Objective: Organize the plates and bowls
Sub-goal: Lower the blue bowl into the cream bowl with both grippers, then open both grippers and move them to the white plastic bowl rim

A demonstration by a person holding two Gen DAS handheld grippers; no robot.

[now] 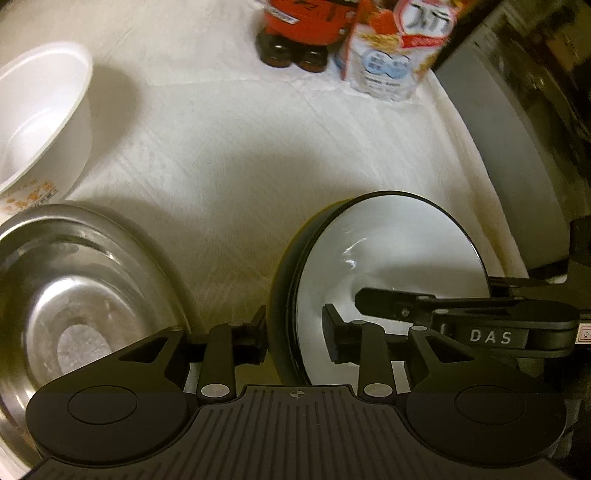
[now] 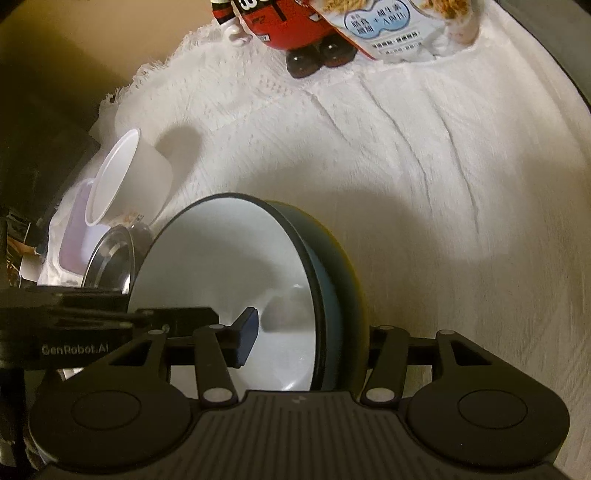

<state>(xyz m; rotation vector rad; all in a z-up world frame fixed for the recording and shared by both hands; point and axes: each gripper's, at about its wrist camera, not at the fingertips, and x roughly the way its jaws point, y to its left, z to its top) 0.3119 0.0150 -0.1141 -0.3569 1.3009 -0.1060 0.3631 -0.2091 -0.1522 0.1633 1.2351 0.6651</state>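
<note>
1. The dark-rimmed bowl (image 1: 388,251) with a white inside sits on the white cloth (image 1: 229,155). In the left wrist view it lies at about four o'clock from the middle.
2. The left gripper (image 1: 295,338) straddles the bowl's near-left wall: one finger (image 1: 258,332) is outside and the other (image 1: 334,338) inside. Its jaws stand at a middling width, and the inner pad looks clear of the wall, so it is not clamping.
3. The right gripper (image 2: 310,341) straddles the opposite wall of the same bowl (image 2: 229,266). Its inner finger (image 2: 245,338) hangs over the white inside; the outer one is mostly hidden behind the wall. The jaws are part-way apart, with a visible gap at the inner pad.
4. A steel bowl (image 1: 81,295) sits at eight o'clock in the left wrist view, just beside the dark-rimmed bowl.
5. A white plastic bowl (image 1: 40,122) stands at ten o'clock, touching or nearly touching the steel bowl's far rim.
6. At twelve o'clock, well apart, stand a red figure (image 1: 303,26) and a printed packet (image 1: 391,55).
</note>
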